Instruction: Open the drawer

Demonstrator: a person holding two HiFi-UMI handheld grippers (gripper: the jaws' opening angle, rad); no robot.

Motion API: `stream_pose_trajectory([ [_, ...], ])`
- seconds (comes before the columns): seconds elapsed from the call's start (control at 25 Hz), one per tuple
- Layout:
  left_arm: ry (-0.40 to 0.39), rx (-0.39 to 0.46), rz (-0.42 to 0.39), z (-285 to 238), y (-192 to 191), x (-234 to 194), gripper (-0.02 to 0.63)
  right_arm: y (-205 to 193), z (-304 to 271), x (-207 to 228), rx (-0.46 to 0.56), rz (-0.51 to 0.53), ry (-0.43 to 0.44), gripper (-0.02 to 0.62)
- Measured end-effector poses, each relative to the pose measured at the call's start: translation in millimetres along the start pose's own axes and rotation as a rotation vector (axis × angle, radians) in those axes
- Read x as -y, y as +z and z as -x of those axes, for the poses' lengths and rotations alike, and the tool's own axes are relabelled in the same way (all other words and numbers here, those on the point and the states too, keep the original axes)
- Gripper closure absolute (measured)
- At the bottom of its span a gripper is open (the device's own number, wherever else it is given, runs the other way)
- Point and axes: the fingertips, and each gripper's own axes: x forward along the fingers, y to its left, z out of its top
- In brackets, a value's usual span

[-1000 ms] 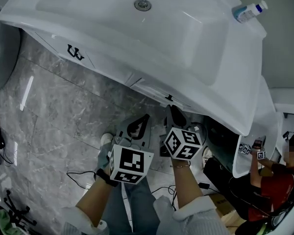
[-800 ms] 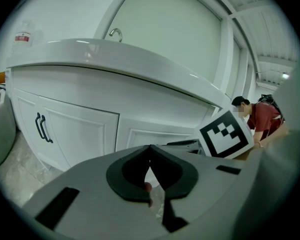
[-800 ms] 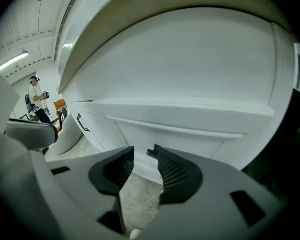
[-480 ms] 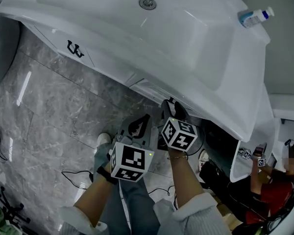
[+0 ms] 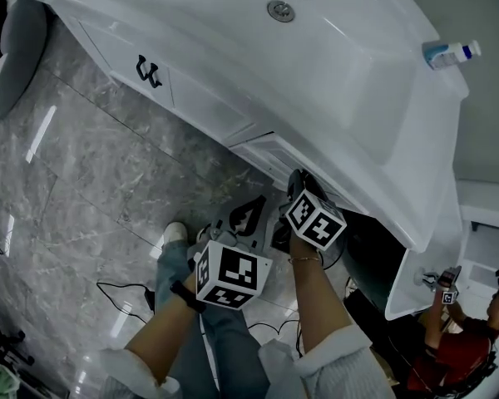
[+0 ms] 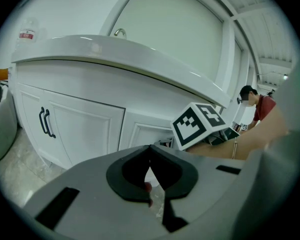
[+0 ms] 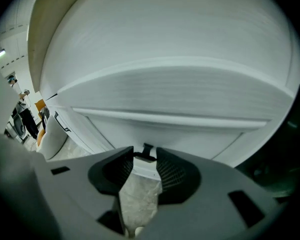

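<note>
The white drawer [image 5: 270, 152] sits under the sink vanity [image 5: 233, 48], right of the cabinet doors. My right gripper [image 5: 298, 183] is at the drawer's front. In the right gripper view its jaws [image 7: 145, 160] stand apart and have just been closing. The small black drawer handle [image 7: 146, 150] lies between the fingertips, and I see no pad pressing on it. My left gripper [image 5: 251, 214] hangs lower and to the left, away from the drawer. Its tips [image 6: 149, 149] are together with nothing between them.
Two cabinet doors with black handles [image 5: 148, 71] are left of the drawer. A cabinet door [image 5: 420, 264] hangs open at the right, with a dark opening beside it. A bottle [image 5: 451, 54] lies on the counter. A person in red [image 5: 449, 339] crouches at lower right. Cables [image 5: 121, 293] trail on the marble floor.
The right gripper has closed in on the drawer front and its handle. The left gripper has stayed where it was. The head view has shifted a little.
</note>
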Motion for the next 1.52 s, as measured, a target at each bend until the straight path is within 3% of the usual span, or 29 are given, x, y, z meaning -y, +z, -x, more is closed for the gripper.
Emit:
stream_pose_trajectory([
  [0.2,0.014,-0.008,0.004,8.5,-6.0,-8.7,0.589,-7.9,-10.7,0.7,-0.055,-0.024,-0.011,0.446],
  [0.36,0.028,-0.017,0.008,12.9,-11.5,-15.4,0.589,-8.2,-12.9,-1.7,-0.039,-0.001,0.003,0.451],
  [0.76,0.051,-0.019,0.042,8.5,-17.8,-14.0,0.589,-11.3,-3.9,-10.5,-0.048,0.414,0.141,0.5],
  [1.52,-0.044,-0.055,0.001,23.4,-30.8,1.0,0.589,-50.8,27.2,-25.7,-0.087,0.568,0.174,0.526],
])
